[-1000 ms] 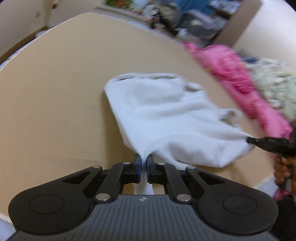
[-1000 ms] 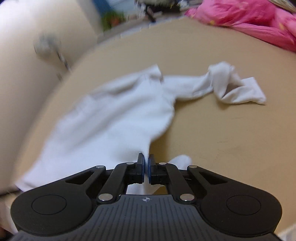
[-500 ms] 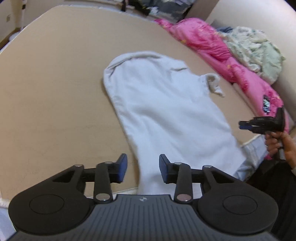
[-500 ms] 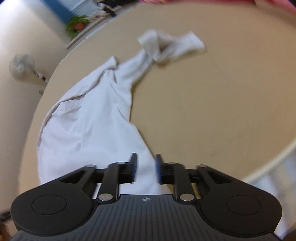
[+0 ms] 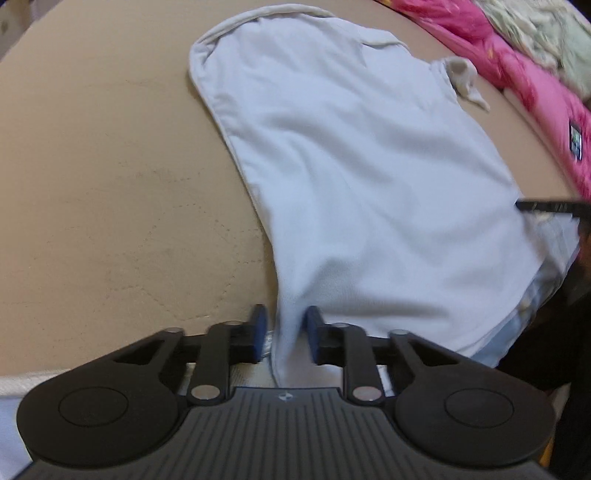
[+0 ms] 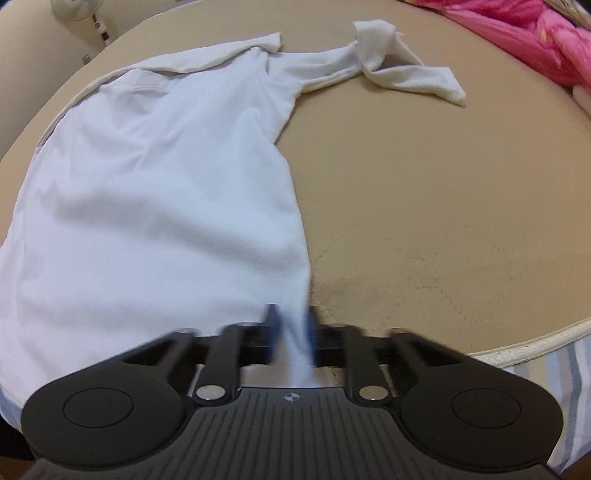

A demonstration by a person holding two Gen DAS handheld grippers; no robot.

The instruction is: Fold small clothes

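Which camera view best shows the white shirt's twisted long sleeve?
The right wrist view: the twisted long sleeve of the white cotton shirt stretches across the tan mattress, cuff visible. The left wrist view shows only a crumpled bit at the shirt's edge.

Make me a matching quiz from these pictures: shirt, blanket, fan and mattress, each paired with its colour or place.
Things:
1. shirt
2. blanket
3. fan
4. mattress

Descriptions:
A. stands by the wall, beyond the far edge
B. white, spread out with one sleeve twisted
C. tan, bare to one side of the cloth
D. pink, bunched along one edge

Pairs: 1-B, 2-D, 3-A, 4-C
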